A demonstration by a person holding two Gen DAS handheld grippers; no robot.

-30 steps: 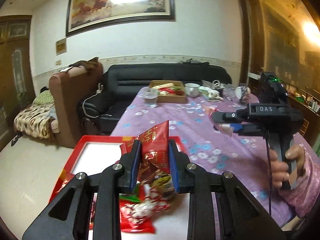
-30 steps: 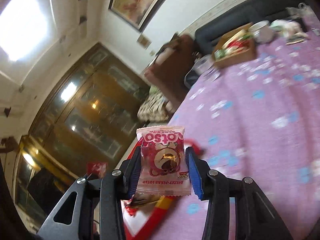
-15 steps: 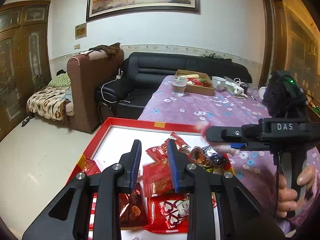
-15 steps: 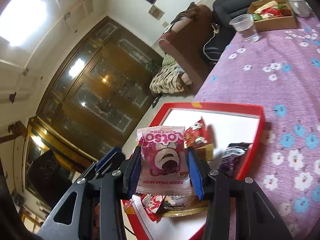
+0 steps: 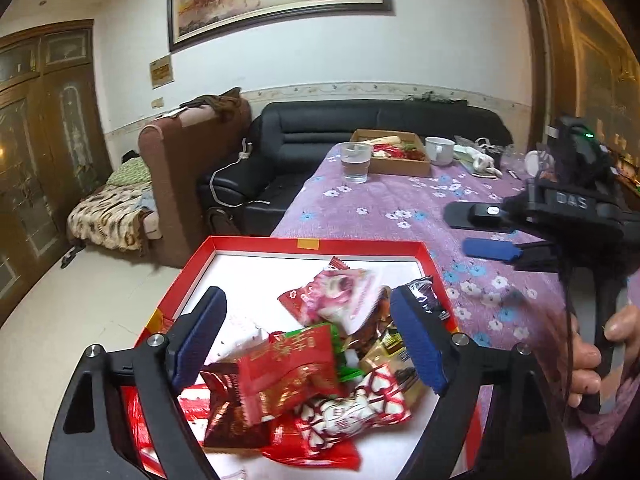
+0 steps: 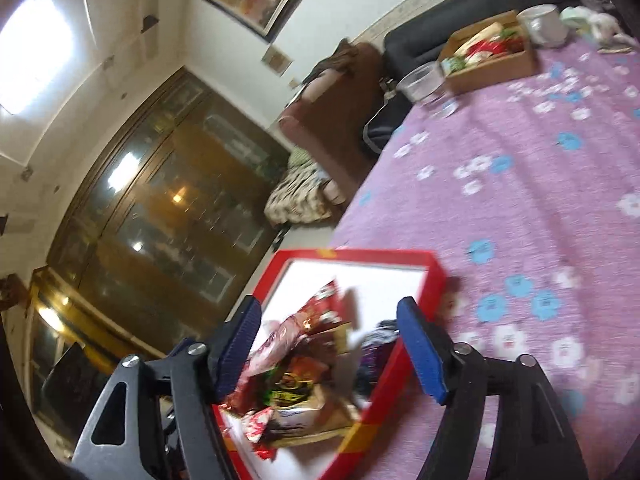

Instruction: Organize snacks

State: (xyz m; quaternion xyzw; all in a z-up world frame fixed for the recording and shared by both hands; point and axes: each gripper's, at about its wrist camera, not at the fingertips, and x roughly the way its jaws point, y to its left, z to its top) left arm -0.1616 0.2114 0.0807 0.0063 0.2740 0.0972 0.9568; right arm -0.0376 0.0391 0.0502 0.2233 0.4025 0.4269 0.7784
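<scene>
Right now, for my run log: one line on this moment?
left gripper: open | right gripper: open | snack packets: in red tray

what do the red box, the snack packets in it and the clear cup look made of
Red box: likely cardboard, with thin, straight walls, glossy red outside and plain white inside. Snack packets: thin plastic or foil film, shiny and crinkled, with crimped, zigzag ends. Clear cup: see-through; its thin wall suggests disposable plastic, though glass can't be ruled out.
</scene>
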